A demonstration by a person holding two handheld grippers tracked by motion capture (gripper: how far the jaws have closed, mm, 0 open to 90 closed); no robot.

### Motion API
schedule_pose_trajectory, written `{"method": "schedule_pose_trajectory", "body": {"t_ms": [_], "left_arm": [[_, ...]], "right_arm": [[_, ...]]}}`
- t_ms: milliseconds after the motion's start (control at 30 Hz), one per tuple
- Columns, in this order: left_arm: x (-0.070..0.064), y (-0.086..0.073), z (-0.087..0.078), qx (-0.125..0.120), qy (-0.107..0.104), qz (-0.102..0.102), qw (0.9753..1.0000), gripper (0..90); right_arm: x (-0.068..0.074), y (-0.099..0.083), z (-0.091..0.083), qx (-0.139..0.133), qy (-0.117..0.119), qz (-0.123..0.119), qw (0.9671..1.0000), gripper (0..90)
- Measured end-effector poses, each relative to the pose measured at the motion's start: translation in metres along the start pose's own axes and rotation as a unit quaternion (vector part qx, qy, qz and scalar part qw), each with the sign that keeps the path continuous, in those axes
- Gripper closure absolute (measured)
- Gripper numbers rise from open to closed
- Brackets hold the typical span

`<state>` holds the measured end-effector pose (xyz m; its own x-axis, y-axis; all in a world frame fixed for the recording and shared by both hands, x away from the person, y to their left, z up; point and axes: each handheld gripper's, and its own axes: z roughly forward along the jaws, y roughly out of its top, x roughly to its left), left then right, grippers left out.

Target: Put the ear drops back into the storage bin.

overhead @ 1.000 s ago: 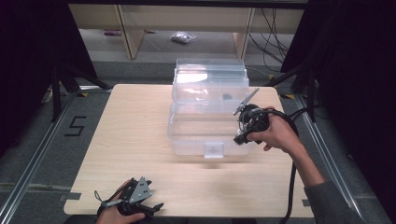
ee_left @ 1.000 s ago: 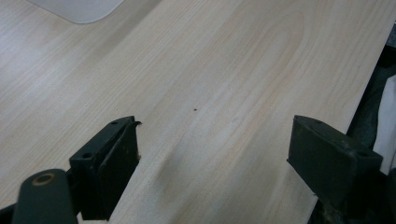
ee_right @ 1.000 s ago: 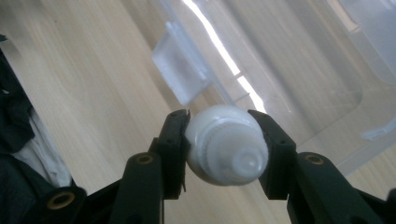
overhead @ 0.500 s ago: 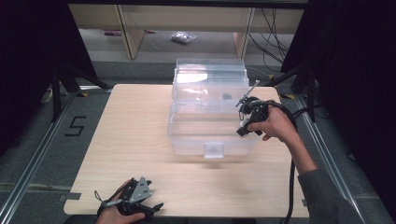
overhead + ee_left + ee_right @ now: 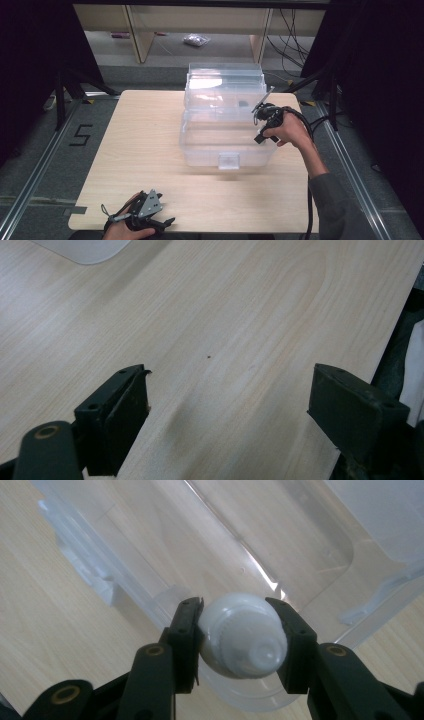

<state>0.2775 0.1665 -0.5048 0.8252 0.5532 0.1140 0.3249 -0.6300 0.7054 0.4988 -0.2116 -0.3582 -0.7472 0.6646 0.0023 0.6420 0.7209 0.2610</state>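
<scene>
A clear plastic box (image 5: 227, 132) with rounded corners stands in the middle of a pale wooden table (image 5: 145, 150), its see-through lid (image 5: 225, 82) tipped up at the far side and a small flat latch (image 5: 229, 161) on its near wall. The table top has a smooth, light grain with soft streaks, and in the left gripper view a tiny dark speck (image 5: 207, 357) sits on the bare wood. The right gripper (image 5: 261, 125), held in the person's right hand (image 5: 287, 131), hangs at the right rim of the box. In the right gripper view its two black jaws pinch a small white bottle (image 5: 243, 635) from both sides; the bottle is round and smooth, of milky plastic, with a ribbed ring and a narrower cap end facing the camera. It is held above the box's rim, with the glossy clear floor (image 5: 280, 545) of the box behind it. A thick black cable (image 5: 306, 130) trails from this gripper along the forearm. The left gripper (image 5: 150, 220) rests at the near left edge of the table in the person's left hand (image 5: 122, 229), a grey three-cornered plate on top. In its own view its blocky matt black jaws stand spread wide apart over bare wood, holding nothing, with a corner of the box (image 5: 85, 247) at the far left.
</scene>
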Motion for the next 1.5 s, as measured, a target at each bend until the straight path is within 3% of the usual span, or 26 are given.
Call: {"method": "schedule_pose_trajectory", "body": {"t_ms": [133, 500, 533, 567, 1233, 1267, 1300, 1367, 1400, 1500], "left_arm": [[0.002, 0.000, -0.001, 0.015, 0.008, 0.017, 0.9997, 15.7], [0.002, 0.000, -0.001, 0.009, 0.000, 0.009, 0.9999, 15.7], [0.002, 0.000, -0.001, 0.009, 0.000, 0.009, 0.9999, 15.7], [0.001, 0.000, -0.001, 0.008, 0.004, 0.008, 0.9999, 15.7], [0.002, 0.000, -0.001, 0.011, 0.005, 0.013, 0.9998, 15.6], [0.002, 0.000, -0.001, 0.011, 0.005, 0.013, 0.9998, 15.6], [0.002, 0.000, -0.001, 0.009, 0.004, 0.010, 0.9999, 15.6], [0.002, 0.000, -0.001, 0.008, 0.003, 0.009, 0.9999, 15.6], [0.001, 0.000, -0.001, 0.008, 0.002, 0.008, 0.9999, 15.6], [0.001, 0.000, -0.001, 0.009, 0.002, 0.009, 0.9999, 15.6]], "right_arm": [[-0.004, 0.002, 0.005, 0.005, -0.001, 0.002, 1.0000, 60.2], [-0.008, 0.007, 0.022, 0.021, 0.008, 0.018, 0.9996, 60.2], [-0.010, 0.007, 0.023, 0.017, 0.007, 0.009, 0.9998, 60.2], [-0.009, 0.007, 0.025, 0.019, 0.012, 0.017, 0.9996, 60.2], [-0.012, 0.011, 0.041, 0.037, 0.010, 0.035, 0.9986, 60.2], [-0.014, 0.011, 0.042, 0.034, 0.009, 0.028, 0.9990, 60.2], [-0.012, 0.011, 0.042, 0.037, 0.012, 0.036, 0.9986, 60.2], [-0.014, 0.012, 0.044, 0.034, 0.011, 0.022, 0.9991, 60.2], [-0.013, 0.012, 0.044, 0.041, 0.012, 0.037, 0.9984, 60.2], [-0.013, 0.011, 0.047, 0.040, 0.015, 0.041, 0.9982, 60.2]]}}
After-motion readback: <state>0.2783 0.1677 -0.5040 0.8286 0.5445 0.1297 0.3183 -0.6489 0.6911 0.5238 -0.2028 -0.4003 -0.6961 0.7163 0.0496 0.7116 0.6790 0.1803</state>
